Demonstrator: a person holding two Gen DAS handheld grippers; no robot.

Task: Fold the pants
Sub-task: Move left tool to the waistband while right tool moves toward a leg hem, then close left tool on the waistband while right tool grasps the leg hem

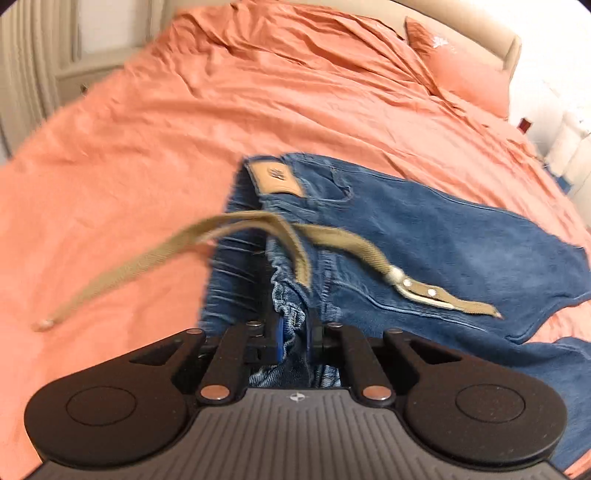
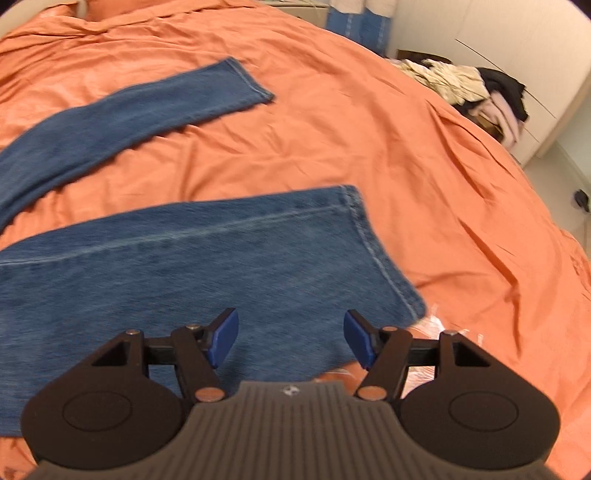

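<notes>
Blue jeans (image 1: 424, 229) lie on an orange bedspread (image 1: 184, 129), waistband toward me, with a tan leather patch (image 1: 275, 179) showing. A tan belt (image 1: 343, 240) runs through the loops, and one end trails left over the bed. My left gripper (image 1: 294, 336) is shut on a bunched fold of the jeans' waistband. In the right wrist view the two legs spread apart: the near leg (image 2: 184, 266) lies under my right gripper (image 2: 290, 336), the far leg (image 2: 147, 110) stretches behind. The right gripper's blue pads (image 2: 223, 338) stand apart just above the near leg by its hem, nothing pinched.
An orange pillow (image 1: 458, 70) rests by the beige headboard (image 1: 476, 26). A heap of clothes (image 2: 472, 92) sits beyond the bed's far right edge, next to a white cabinet (image 2: 517, 44). Wrinkled bedspread (image 2: 424, 166) extends right of the leg hems.
</notes>
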